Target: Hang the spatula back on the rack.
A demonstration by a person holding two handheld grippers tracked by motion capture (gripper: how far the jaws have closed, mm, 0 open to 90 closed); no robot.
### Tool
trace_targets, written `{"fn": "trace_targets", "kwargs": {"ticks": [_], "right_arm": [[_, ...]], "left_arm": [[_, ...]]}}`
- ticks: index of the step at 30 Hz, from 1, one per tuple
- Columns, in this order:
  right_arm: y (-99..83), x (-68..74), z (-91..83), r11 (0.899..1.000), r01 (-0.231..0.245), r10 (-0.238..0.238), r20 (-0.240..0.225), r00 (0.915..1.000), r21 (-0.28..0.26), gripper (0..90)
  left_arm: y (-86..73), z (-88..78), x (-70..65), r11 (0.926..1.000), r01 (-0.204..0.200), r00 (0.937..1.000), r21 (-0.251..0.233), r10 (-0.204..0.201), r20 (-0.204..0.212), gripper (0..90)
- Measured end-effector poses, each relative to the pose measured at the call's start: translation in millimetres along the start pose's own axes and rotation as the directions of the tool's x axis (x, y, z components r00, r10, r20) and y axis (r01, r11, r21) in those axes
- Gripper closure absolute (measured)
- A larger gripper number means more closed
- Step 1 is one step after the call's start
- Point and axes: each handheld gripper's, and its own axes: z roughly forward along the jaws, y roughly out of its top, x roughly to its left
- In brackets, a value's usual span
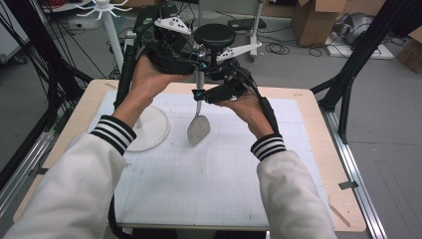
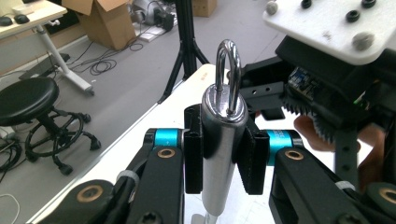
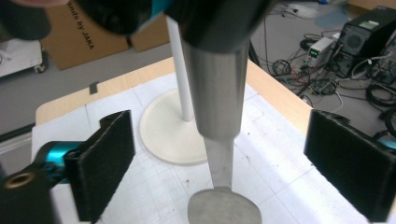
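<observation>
A metal utensil with a round steel handle (image 2: 219, 149), a hanging loop (image 2: 228, 65) and a flat grey head (image 1: 198, 130) hangs upright above the white mat. My left gripper (image 1: 201, 65) is shut on the handle's upper end; its black pads (image 2: 194, 154) press both sides just below the loop. Lower on the handle (image 3: 217, 93), my right gripper (image 1: 198, 93) stands open. Its pads (image 3: 105, 163) sit far apart on either side without touching. The grey head (image 3: 224, 210) hangs below them.
A white stand with a round base (image 1: 149, 128) and thin pole (image 3: 182, 79) stands on the gridded mat (image 1: 199, 189) just left of the utensil. Behind the wooden table (image 1: 318, 149) are a black stool (image 1: 215, 35), cardboard boxes (image 1: 313, 20) and cables on the floor.
</observation>
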Motion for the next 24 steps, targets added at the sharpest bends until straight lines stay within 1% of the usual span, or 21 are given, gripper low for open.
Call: {"fn": "trace_targets", "kwargs": {"ticks": [1, 3, 5, 6, 7, 8, 11, 12, 14, 15, 16, 20, 21, 22, 24], "right_arm": [[-0.9, 0.2, -1.1, 1.0, 0.011, -0.011, -0.004, 0.9999, -0.004, 0.4], [-2.5, 1.3, -5.4, 1.0, 0.024, -0.024, -0.018, 0.9995, 0.002, 0.3], [-3.9, 2.7, -9.5, 0.999, 0.047, -0.047, -0.006, 0.9989, 0.0, 0.3], [-4.7, 4.2, -12.3, 0.999, 0.037, -0.037, -0.015, 0.9992, 0.005, 0.4], [-5.2, 4.6, -14.4, 0.999, 0.05, -0.05, -0.019, 0.9986, -0.004, 0.4], [-5.7, 5.9, -17.4, 0.999, 0.047, -0.047, -0.013, 0.9988, -0.005, 0.4], [-8.8, 7.5, -25.2, 0.998, 0.056, -0.057, -0.024, 0.9981, -0.024, 0.3], [-10.6, 7.4, -27.2, 0.998, 0.062, -0.063, -0.023, 0.9978, -0.028, 0.3], [-15.0, 8.2, -32.2, 0.998, 0.054, -0.055, -0.02, 0.9983, -0.026, 0.4], [-17.2, 7.4, -33.8, 0.997, 0.069, -0.07, -0.02, 0.9974, -0.034, 0.3], [-19.5, 8.2, -36.4, 0.998, 0.063, -0.064, -0.024, 0.9977, -0.028, 0.3], [-28.5, 7.5, -43.4, 0.997, 0.067, -0.067, -0.015, 0.9976, -0.026, 0.3], [-30.8, 6.9, -45.1, 0.997, 0.072, -0.073, -0.014, 0.9972, -0.033, 0.3], [-33.4, 7.2, -46.8, 0.997, 0.068, -0.068, -0.016, 0.9975, -0.036, 0.3], [-39.4, 7.6, -50.7, 0.997, 0.063, -0.063, -0.022, 0.9977, -0.04, 0.3]], "left_arm": [[-0.1, -2.0, 0.3, 0.9999, -0.005, 1.0, 0.009, 0.005, -0.001, 74.9], [-1.1, -5.1, 0.1, 1.0, -0.006, 1.0, 0.005, 0.006, 0.004, 74.9], [-1.5, -8.7, -0.9, 1.0, -0.009, 0.9999, -0.001, 0.009, 0.012, 74.9], [-1.4, -11.2, -1.5, 0.9999, -0.015, 0.9998, -0.001, 0.015, 0.013, 74.9], [-1.4, -13.3, -2.6, 0.9999, -0.009, 0.9998, -0.008, 0.009, 0.015, 74.9], [-1.3, -16.0, -3.0, 0.9998, -0.014, 0.9997, -0.01, 0.015, 0.021, 74.9], [-2.0, -23.7, -3.9, 0.9997, -0.015, 0.9994, -0.021, 0.016, 0.03, 74.9], [-2.4, -26.6, -3.6, 0.9996, -0.023, 0.9991, -0.018, 0.023, 0.036, 74.9], [-3.4, -31.6, -3.3, 0.9994, -0.028, 0.9988, -0.018, 0.029, 0.039, 75.0], [-4.0, -33.7, -3.7, 0.9995, -0.026, 0.9988, -0.019, 0.027, 0.04, 75.0], [-4.7, -35.6, -3.8, 0.9993, -0.031, 0.9985, -0.019, 0.032, 0.044, 75.0], [-6.6, -42.9, -3.7, 0.999, -0.044, 0.9978, -0.011, 0.044, 0.049, 74.9], [-7.1, -44.9, -4.3, 0.9991, -0.042, 0.9979, -0.009, 0.042, 0.049, 74.9], [-7.5, -46.8, -4.2, 0.9988, -0.048, 0.9973, -0.008, 0.049, 0.055, 74.9], [-8.3, -50.4, -5.1, 0.9991, -0.041, 0.9973, -0.013, 0.042, 0.06, 74.9]]}}
